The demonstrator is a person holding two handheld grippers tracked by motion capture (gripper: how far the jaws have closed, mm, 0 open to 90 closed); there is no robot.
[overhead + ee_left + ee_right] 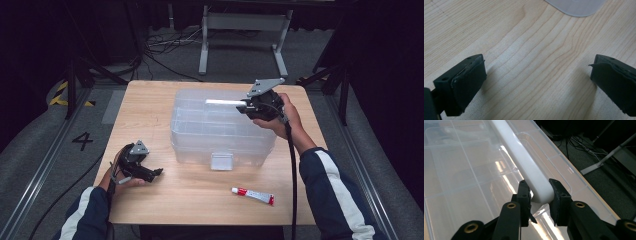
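Note:
A clear plastic compartment box (pixel 200 137) stands in the middle of the wooden table. Along its top near the far edge runs a long white bar (pixel 225 102). My right gripper (pixel 243 106) comes in from the right, shut on that bar's end. In the right gripper view the two pads (pixel 524 195) press the sides of the white bar (pixel 524 160) over the box's clear lid (pixel 461 170). My left gripper (pixel 154 173) rests low at the table's front left, open, jaws wide apart over bare wood (pixel 536 80) with nothing between them.
A small white tube with red ends (pixel 252 195) lies on the table in front of the box, toward the right. The box's front latch (pixel 221 161) faces me. One rounded corner of the box (pixel 576 7) sits just ahead of the left gripper. Dark floor with cables lies beyond the table.

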